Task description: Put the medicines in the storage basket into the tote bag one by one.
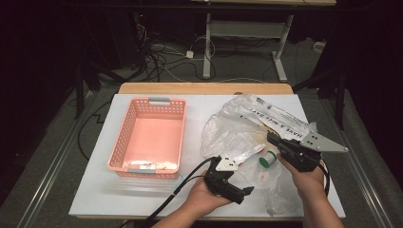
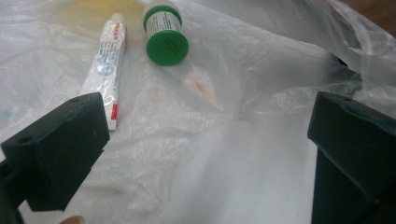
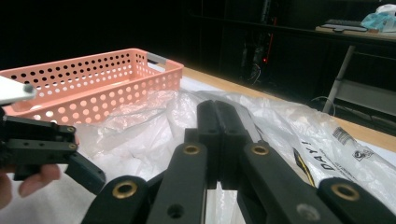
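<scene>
Working at a white table (image 1: 95, 190), a person holds a two-jaw gripper in each hand over a crumpled clear plastic bag (image 1: 228, 128) printed with the words "HAVE A NICE DAY". The right gripper (image 1: 272, 138) has its black jaws pressed flat together; in the right gripper view they meet over the bag's film (image 3: 289, 126), and whether a fold of plastic is pinched between them cannot be told from these angles. The left gripper (image 1: 247, 191), near the table's front edge, points towards the bag with its jaws spread wide and nothing between them; in the left gripper view the two black jaws frame bare plastic.

Lying on the bag just beyond the left gripper are two small items, side by side but apart: a white tube (image 2: 109, 70) with blue and red print, and a small white bottle with a green cap (image 2: 164, 33) resting on its side, the cap facing the camera. From the high view, both sit between the two grippers, the bottle (image 1: 269, 158) close under the right gripper.

A pink perforated basket (image 1: 124, 133) with grey handles stands on the left part of the table, well apart from the bag, and holds a few pale items at its near end. Cables (image 1: 161, 57) trail across the dark floor beyond the table.
</scene>
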{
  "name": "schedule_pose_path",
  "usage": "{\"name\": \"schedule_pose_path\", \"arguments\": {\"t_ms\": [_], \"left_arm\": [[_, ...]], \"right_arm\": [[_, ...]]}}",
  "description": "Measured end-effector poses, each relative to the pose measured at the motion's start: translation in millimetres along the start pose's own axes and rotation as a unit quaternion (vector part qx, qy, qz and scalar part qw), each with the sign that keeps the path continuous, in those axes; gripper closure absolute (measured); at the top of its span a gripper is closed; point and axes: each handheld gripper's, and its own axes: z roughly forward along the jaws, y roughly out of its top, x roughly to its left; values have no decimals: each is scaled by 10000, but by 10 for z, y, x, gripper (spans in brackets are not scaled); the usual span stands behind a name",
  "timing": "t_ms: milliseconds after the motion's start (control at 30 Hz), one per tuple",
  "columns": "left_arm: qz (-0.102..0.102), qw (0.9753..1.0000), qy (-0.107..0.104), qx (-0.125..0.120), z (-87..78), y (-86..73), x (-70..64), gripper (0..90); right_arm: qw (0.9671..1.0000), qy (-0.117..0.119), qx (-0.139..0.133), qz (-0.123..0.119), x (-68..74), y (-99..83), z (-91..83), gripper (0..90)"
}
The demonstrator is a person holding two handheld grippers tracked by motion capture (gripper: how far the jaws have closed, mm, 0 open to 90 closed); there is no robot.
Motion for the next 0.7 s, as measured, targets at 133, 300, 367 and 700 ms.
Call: {"name": "schedule_pose_path", "arguments": {"t_ms": [133, 300, 367, 700], "left_arm": [[0, 10000, 38, -45, -113, -19, -24, 0], [81, 9999, 112, -80, -243, -13, -25, 0], [86, 9999, 130, -29, -296, -12, -12, 0], [18, 9990, 414, -170, -660, -37, 95, 0]], "right_arm": [[10000, -3, 6, -14, 0, -3, 1, 900], [10000, -5, 12, -20, 6, -3, 2, 900], [10000, -10, 22, -20, 7, -3, 0, 900], [10000, -31, 29, -19, 8, -3, -3, 900]]}}
